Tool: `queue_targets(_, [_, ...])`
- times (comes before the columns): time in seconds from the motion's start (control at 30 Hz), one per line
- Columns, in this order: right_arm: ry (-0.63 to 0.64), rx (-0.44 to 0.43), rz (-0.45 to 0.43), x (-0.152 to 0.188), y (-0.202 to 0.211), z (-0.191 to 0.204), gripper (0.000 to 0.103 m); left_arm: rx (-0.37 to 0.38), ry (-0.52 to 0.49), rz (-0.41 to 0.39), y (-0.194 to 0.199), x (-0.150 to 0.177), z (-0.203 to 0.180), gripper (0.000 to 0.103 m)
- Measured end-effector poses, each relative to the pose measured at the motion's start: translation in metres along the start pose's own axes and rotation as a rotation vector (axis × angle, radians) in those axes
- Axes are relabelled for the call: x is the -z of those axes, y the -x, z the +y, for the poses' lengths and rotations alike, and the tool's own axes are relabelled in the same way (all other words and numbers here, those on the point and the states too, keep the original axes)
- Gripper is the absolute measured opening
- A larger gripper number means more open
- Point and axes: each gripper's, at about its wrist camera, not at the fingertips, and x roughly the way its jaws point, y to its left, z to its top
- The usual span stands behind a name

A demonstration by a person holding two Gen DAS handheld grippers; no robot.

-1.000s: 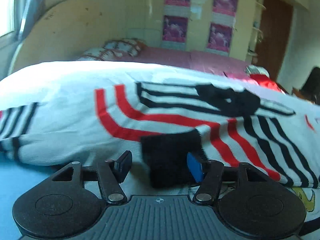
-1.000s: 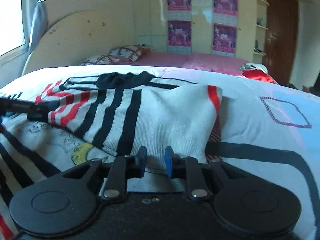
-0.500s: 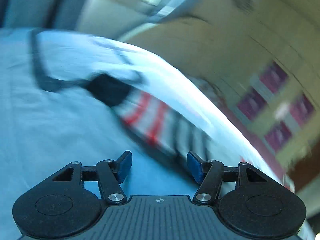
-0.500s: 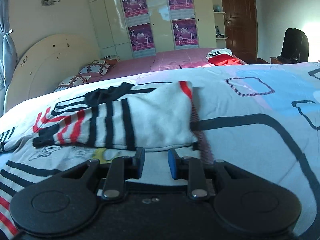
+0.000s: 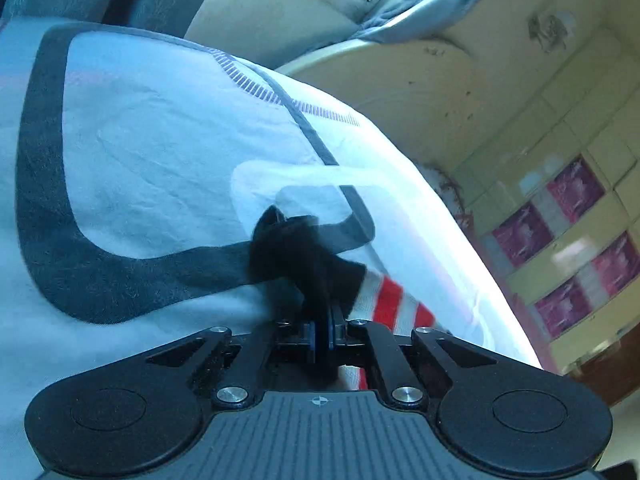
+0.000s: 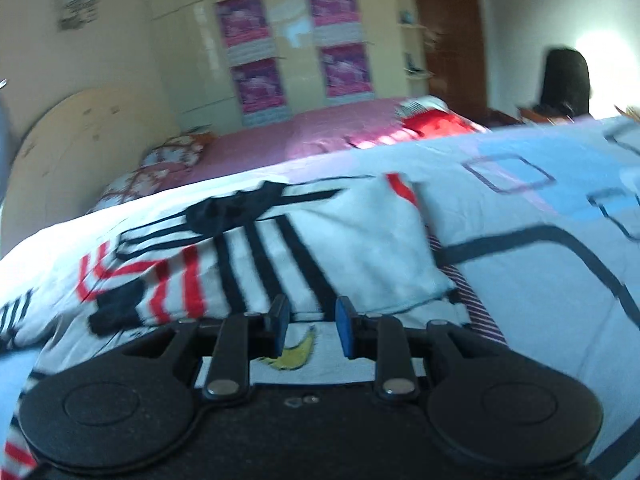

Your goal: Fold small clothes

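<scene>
A small white sweater (image 6: 328, 248) with black and red stripes lies partly folded on the bed. My right gripper (image 6: 308, 326) is open and empty just in front of the sweater's near edge. In the left wrist view my left gripper (image 5: 322, 334) is shut on the black cuff (image 5: 296, 256) of a sleeve, whose white and red striped part (image 5: 390, 300) trails to the right. The view is tilted. The rest of the sweater is hidden from the left wrist view.
The bed has a white and light blue cover (image 6: 540, 280) with dark grey outlines, also in the left wrist view (image 5: 140, 160). A second bed with pink sheets (image 6: 312, 132) and a cream headboard (image 6: 80, 136) stand behind.
My left gripper swung away to the left, tilted, and closed on the black sleeve cuff. My right gripper opened a little wider and pulled back slightly from the sweater.
</scene>
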Motion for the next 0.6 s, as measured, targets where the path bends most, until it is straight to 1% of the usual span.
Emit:
queue_targets(0.03, [-0.017,0.018,0.0,-0.001,-0.001,-0.003,0.027,-0.006,-0.033,-0.01,0.0,0.0,-0.006,0.005])
queue_targets(0.1, [-0.036,0.042,-0.014,-0.005,0.0,-0.008,0.027,0.025,-0.111,-0.053,0.008,0.002,-0.027,0.005])
queue_targets(0.13, [-0.04,0.048,-0.022,-0.005,0.002,-0.01,0.027,0.059,-0.142,-0.07,0.015,0.003,-0.04,0.005])
queue_targets(0.17, [-0.041,0.054,-0.027,-0.006,0.003,-0.013,0.027,0.108,-0.195,-0.092,0.024,0.008,-0.058,0.005])
queue_targets(0.27, [-0.047,0.069,-0.036,-0.006,0.006,-0.019,0.027,0.242,-0.402,-0.108,0.053,0.034,-0.127,0.005])
queue_targets(0.33, [-0.058,0.072,-0.039,-0.006,0.007,-0.022,0.027,0.327,-0.546,-0.079,0.069,0.066,-0.178,0.005])
queue_targets(0.37, [-0.06,0.072,-0.04,-0.006,0.007,-0.023,0.027,0.367,-0.622,-0.063,0.075,0.088,-0.205,0.005])
queue_targets(0.43, [-0.061,0.069,-0.043,-0.007,0.009,-0.025,0.027,0.414,-0.722,-0.026,0.087,0.128,-0.241,0.005])
queue_targets(0.47, [-0.06,0.069,-0.043,-0.007,0.011,-0.026,0.027,0.426,-0.765,-0.004,0.09,0.15,-0.257,0.005])
queue_targets(0.53, [-0.067,0.078,-0.045,-0.007,0.014,-0.031,0.027,0.439,-0.812,0.06,0.085,0.193,-0.282,0.005])
queue_targets(0.6, [-0.092,0.09,-0.043,-0.008,0.017,-0.038,0.028,0.434,-0.87,0.124,0.076,0.236,-0.302,0.005])
